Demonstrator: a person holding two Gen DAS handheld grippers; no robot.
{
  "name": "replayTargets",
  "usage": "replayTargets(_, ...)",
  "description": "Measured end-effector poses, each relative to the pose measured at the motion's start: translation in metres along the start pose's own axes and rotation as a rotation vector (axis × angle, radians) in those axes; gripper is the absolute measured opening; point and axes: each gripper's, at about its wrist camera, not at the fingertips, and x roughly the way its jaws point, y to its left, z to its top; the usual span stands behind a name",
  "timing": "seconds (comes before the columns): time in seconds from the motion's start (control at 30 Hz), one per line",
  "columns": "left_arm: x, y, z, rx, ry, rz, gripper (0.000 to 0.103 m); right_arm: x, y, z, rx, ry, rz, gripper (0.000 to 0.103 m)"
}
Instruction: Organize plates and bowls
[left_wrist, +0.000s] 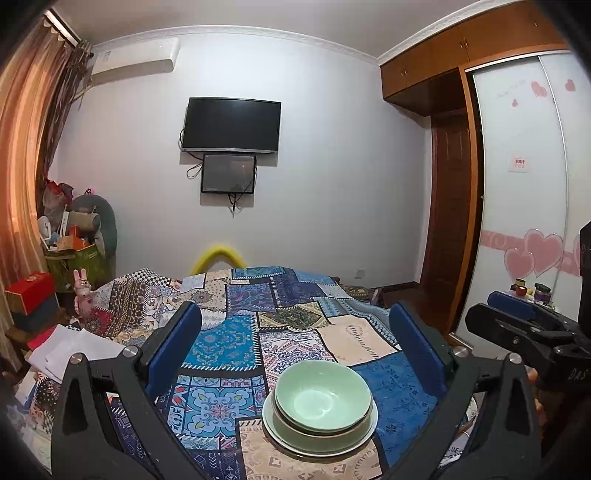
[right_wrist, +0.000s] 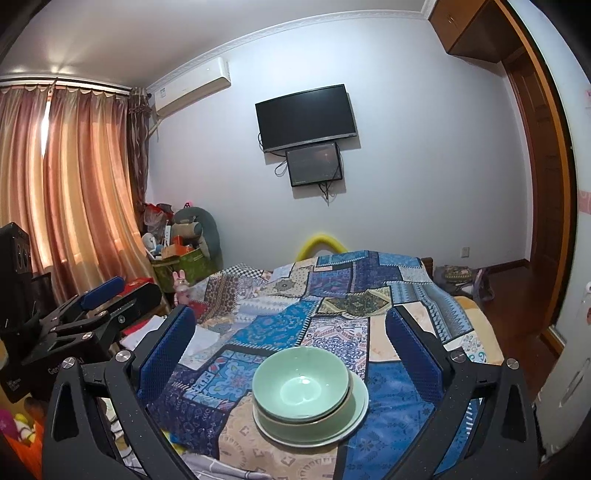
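Bowls (left_wrist: 322, 395) sit nested on a plate (left_wrist: 284, 439) on the patchwork cloth (left_wrist: 221, 343), at six o'clock between both spread, empty claws: my left gripper (left_wrist: 295, 347) and right gripper (right_wrist: 290, 343). Neither looks clearly nearer.

The right gripper (right_wrist: 290, 347) hangs above the near end of a bed covered by a patchwork quilt (right_wrist: 332, 295), its two blue-padded fingers (right_wrist: 166, 350) spread wide with nothing between them. Below the gap, near the bed's near edge, a pale green bowl (right_wrist: 301, 384) sits nested in a second green bowl (right_wrist: 314, 419), and both rest on a white plate (right_wrist: 356, 410). The left gripper (right_wrist: 99, 291) shows at the left edge, off the bed's left side. A television (right_wrist: 306, 118) hangs on the far wall, with curtains (right_wrist: 66, 177) at left.
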Motion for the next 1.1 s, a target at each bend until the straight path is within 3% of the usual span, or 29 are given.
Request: replayTargets(1.1,0.0062,0.0034,0.0002,-0.018,0.015,-0.034,0.103,-0.0032,0.0,-0.0031,-0.015,0.004,0.006,0.103)
